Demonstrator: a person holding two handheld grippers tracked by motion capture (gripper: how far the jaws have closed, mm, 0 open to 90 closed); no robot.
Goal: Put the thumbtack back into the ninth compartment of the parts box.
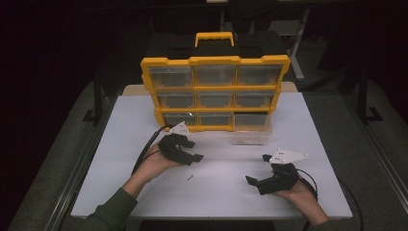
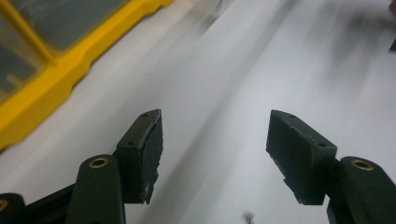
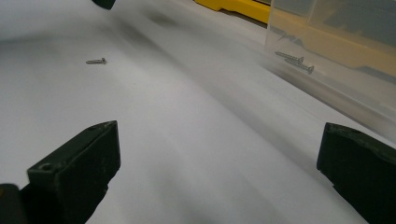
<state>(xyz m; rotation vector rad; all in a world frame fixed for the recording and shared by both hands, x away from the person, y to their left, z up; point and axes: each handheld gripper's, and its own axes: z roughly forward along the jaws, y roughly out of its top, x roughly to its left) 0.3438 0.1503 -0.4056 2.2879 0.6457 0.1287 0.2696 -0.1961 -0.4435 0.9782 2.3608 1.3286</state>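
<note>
High view: small grey metal screw (image 1: 190, 177) just beside left tongs (image 1: 194, 151) | light, stiff, rolls; pinch mid-shank | left tongs half open, empty | right tongs (image 1: 257, 169) wide open, empty

Setting: workshop or lab bench, dimly lit, surroundings in darkness.
Work surface: white table (image 1: 216, 187) fills the centre of the high view, on dark metal framing seen at left and right edges.
Storage: yellow parts organizer (image 1: 215, 91) stands upright at upper centre, with clear drawers in rows and a carry handle on top.
Removed drawer: clear plastic drawer (image 1: 251, 135) sits on the table at the organizer's lower right corner; the right gripper view shows screws (image 3: 295, 62) inside it.
Hardware: loose screw (image 1: 190, 177) lies on the table, lower centre.
Background: grey floor and further table legs, top right of the high view.
</note>
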